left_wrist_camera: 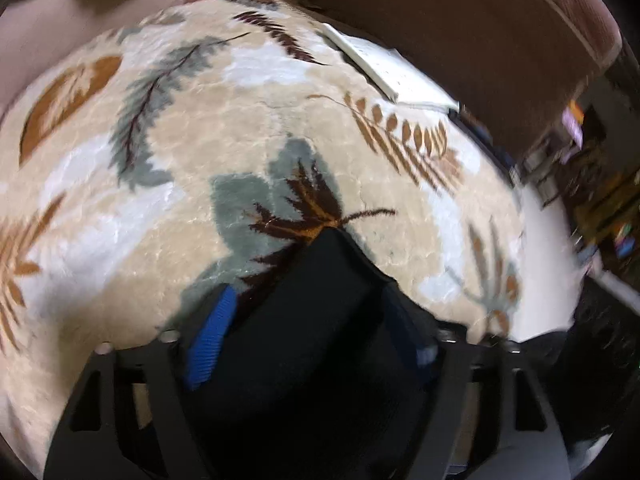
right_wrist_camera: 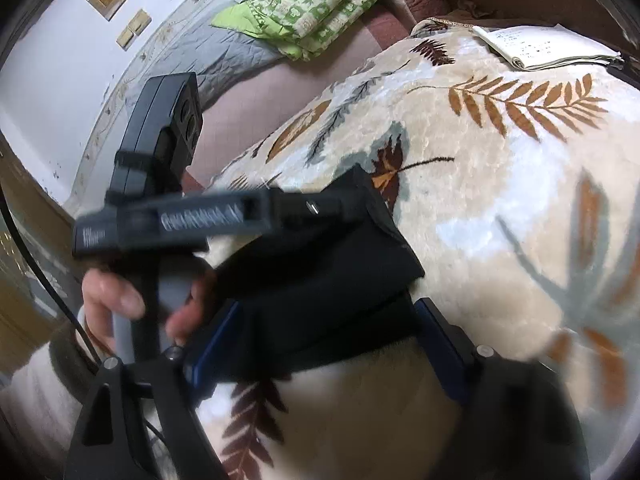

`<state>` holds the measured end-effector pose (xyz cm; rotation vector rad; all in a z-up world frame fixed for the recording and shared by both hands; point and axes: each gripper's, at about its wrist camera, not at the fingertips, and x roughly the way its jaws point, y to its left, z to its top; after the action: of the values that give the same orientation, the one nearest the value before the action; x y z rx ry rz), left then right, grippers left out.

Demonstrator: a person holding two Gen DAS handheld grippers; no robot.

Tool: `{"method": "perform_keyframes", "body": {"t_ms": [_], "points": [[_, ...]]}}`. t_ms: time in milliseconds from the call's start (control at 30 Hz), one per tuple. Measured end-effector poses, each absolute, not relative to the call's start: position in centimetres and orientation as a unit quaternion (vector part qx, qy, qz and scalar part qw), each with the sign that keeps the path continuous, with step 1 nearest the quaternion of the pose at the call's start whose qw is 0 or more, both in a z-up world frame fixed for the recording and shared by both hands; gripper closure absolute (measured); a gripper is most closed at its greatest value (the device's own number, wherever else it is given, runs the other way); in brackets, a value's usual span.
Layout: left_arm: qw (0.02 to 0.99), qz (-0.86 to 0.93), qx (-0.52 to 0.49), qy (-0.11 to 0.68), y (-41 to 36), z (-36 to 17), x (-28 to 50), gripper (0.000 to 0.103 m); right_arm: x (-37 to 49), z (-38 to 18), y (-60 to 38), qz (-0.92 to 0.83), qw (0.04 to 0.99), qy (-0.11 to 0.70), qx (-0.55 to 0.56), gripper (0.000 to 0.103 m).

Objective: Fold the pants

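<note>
The black pants (left_wrist_camera: pixel 320 340) (right_wrist_camera: pixel 332 276) lie as a folded bundle on a cream blanket with a leaf pattern (left_wrist_camera: pixel 224 128) (right_wrist_camera: pixel 500 184). In the left wrist view the bundle fills the gap of my left gripper (left_wrist_camera: pixel 310 292), and the cloth meets both blue pads (left_wrist_camera: pixel 212 340), so it is shut on the pants. The right wrist view shows that gripper (right_wrist_camera: pixel 348 200) reaching in from the left over the bundle's far end, held by a hand (right_wrist_camera: pixel 116 296). My right gripper (right_wrist_camera: pixel 330 308) straddles the near end, open, with a little room beside its right pad (right_wrist_camera: pixel 436 332).
An open notebook (left_wrist_camera: pixel 392 68) (right_wrist_camera: pixel 548 48) lies at the blanket's far right edge. A green patterned quilt (right_wrist_camera: pixel 312 4) is bunched at the back on a pinkish sheet. Brown furniture (left_wrist_camera: pixel 480 32) rises behind the notebook. A black cable (right_wrist_camera: pixel 52 280) hangs at the left.
</note>
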<state>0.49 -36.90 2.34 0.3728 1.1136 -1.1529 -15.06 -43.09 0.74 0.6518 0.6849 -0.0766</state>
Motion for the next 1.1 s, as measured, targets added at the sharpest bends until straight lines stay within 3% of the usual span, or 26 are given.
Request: {"method": "perform_keyframes", "body": {"t_ms": [67,100,167,200,400,800,1100], "points": [[0.672,-0.528,0.169,0.490,-37.0,2.4,0.1,0.058,-14.7,0.7,-43.1,-0.054,0.891,0.334,0.302,0.035],[0.671,-0.530,0.166,0.492,-37.0,2.4,0.2,0.060,-14.7,0.6,-43.3,-0.060,0.890,0.335,0.302,0.057],[0.672,-0.528,0.161,0.493,-37.0,2.4,0.4,0.070,-14.3,-0.2,-44.3,-0.054,0.878,0.337,0.335,0.081],[0.673,-0.527,0.157,0.495,-37.0,2.4,0.4,0.072,-14.4,-0.3,-44.6,-0.052,0.875,0.333,0.346,0.084],[0.682,-0.522,0.133,0.495,-35.9,3.6,0.8,0.092,-14.5,1.9,-43.3,-0.038,0.893,0.319,0.315,0.090],[0.739,-0.503,0.044,0.446,-24.3,11.8,2.6,0.093,-12.2,9.3,-34.6,0.078,0.934,0.295,0.187,0.091],[0.789,-0.390,-0.033,0.473,-10.8,10.5,4.9,0.093,-8.3,7.7,-24.4,0.177,0.914,0.344,0.122,0.091]]}}
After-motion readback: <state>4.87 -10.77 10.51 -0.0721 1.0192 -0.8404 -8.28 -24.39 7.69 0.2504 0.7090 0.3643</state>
